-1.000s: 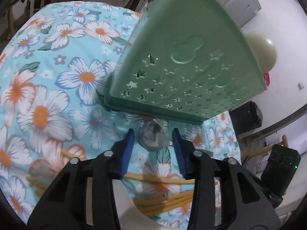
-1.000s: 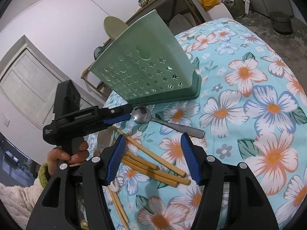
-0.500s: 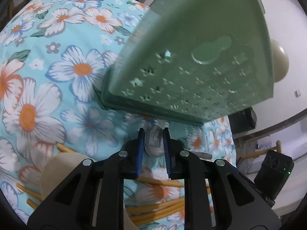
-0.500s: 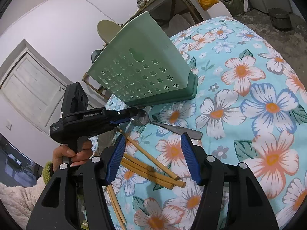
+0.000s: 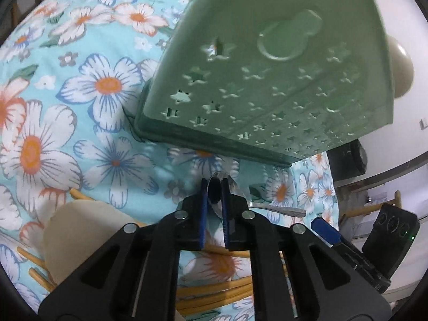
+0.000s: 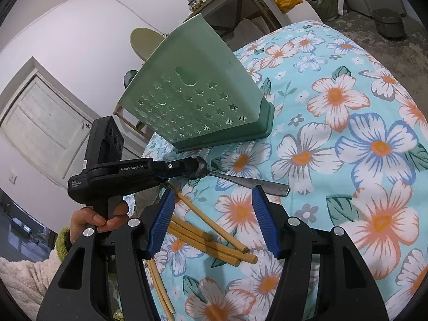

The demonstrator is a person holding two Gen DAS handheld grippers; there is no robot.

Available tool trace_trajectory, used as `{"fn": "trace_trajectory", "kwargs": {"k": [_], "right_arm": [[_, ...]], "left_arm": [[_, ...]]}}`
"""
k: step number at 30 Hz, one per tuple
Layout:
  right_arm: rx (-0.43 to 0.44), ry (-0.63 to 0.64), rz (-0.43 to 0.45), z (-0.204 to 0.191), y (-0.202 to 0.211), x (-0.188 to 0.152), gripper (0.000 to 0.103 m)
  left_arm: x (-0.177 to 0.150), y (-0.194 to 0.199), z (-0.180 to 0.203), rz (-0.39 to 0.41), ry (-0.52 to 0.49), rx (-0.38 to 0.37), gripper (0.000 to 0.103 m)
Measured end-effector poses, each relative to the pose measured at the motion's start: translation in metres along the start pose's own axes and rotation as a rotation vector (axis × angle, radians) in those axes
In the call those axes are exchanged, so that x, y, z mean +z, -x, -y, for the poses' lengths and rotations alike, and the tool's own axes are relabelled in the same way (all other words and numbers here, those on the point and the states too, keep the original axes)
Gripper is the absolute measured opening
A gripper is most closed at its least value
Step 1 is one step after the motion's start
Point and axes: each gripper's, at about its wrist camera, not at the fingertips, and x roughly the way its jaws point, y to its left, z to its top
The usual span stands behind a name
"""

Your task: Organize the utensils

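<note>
A metal spoon point(image 5: 278, 209) lies on the flowered cloth just in front of the green star-punched utensil holder point(image 5: 267, 80). My left gripper point(image 5: 214, 187) is closing, its blue pads pressing on the spoon's bowl from both sides. In the right wrist view the left gripper point(image 6: 194, 167) comes in from the left onto the spoon point(image 6: 254, 183), below the holder point(image 6: 198, 99). My right gripper point(image 6: 213, 191) hangs open above several bamboo chopsticks point(image 6: 214, 238) with nothing between its fingers.
More chopsticks point(image 5: 214, 291) and a beige rounded object point(image 5: 75, 232) lie under the left gripper. A person's hand point(image 6: 93, 219) grips the left handle. The flowered cloth point(image 6: 361, 147) stretches to the right; a door and cluttered furniture stand beyond.
The left jaws narrowed from wide apart to pressing on the spoon's bowl, and the gripper moved slightly in toward the holder. The right gripper stayed still and open.
</note>
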Motion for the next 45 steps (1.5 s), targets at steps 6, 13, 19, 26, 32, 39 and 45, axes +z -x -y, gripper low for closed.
{"fn": "trace_trajectory", "kwargs": {"k": [6,13,19,26,32,39,45], "right_arm": [[-0.019,0.012,0.015,-0.002,0.007,0.0,0.059],[-0.032,0.022,0.059,-0.007,0.022,0.0,0.059],[-0.043,0.049,0.108,-0.017,0.04,-0.001,0.059],[-0.028,0.057,0.183,-0.024,0.066,-0.001,0.059],[-0.027,0.051,0.207,-0.034,0.079,0.001,0.059],[-0.015,0.045,0.149,-0.052,0.072,0.0,0.059],[0.016,0.07,0.029,-0.085,0.032,-0.004,0.059]], "left_arm": [[-0.007,0.018,0.019,0.092,-0.038,-0.05,0.002],[-0.014,0.051,0.038,0.183,-0.109,-0.087,0.001],[-0.026,0.081,0.045,0.246,-0.146,-0.132,0.001],[-0.038,0.12,0.038,0.323,-0.13,-0.15,0.001],[-0.053,0.17,0.017,0.398,-0.092,-0.144,0.001],[-0.069,0.225,-0.01,0.478,-0.047,-0.113,0.001],[-0.08,0.263,-0.04,0.542,-0.003,-0.07,0.001]]}}
